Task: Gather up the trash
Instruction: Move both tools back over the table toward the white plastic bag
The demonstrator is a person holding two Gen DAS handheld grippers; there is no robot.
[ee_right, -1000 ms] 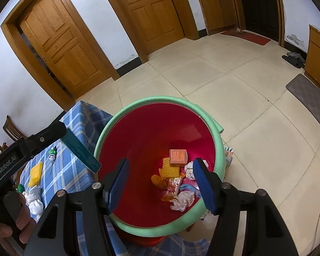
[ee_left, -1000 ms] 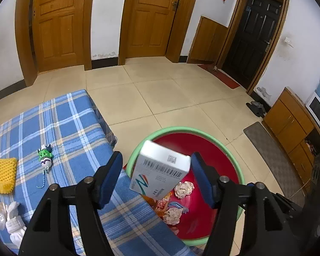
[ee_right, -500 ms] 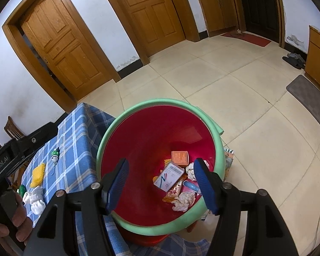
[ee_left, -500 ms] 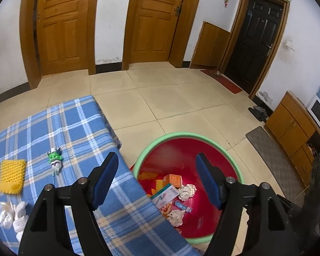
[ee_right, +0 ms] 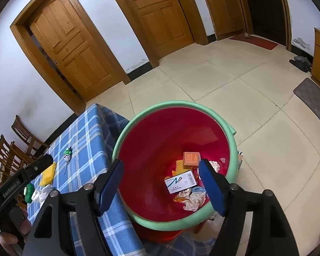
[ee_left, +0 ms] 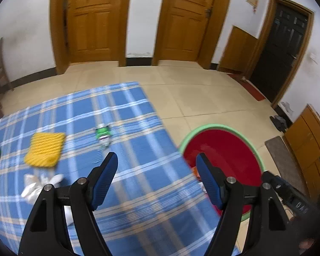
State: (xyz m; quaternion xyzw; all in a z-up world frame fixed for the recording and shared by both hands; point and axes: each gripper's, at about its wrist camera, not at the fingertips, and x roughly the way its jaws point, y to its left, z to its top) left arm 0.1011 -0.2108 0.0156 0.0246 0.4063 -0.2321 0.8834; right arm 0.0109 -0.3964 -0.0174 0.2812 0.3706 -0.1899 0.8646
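Tiled floor, wooden doors, blue-checked tabletop (ee_left: 138, 170). White box (ee_right: 180, 181) flat among crumpled paper (ee_right: 194, 198) and an orange box (ee_right: 191, 160) at the bottom of the red bin (ee_right: 160, 140), green-rimmed, just beside the tabletop edge. Right gripper (ee_right: 161, 183) above the bin, jaws wide, just been opening, nothing between. Left gripper (ee_left: 156, 177) over the tabletop, jaws wide, empty. Yellow knit pad (ee_left: 45, 149), green toy (ee_left: 103, 134), white cloth (ee_left: 40, 183) on the plaid.

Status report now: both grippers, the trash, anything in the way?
Left gripper open, empty, over the table. Right gripper open, empty, over the bin. White box in bin. Nothing in the way.
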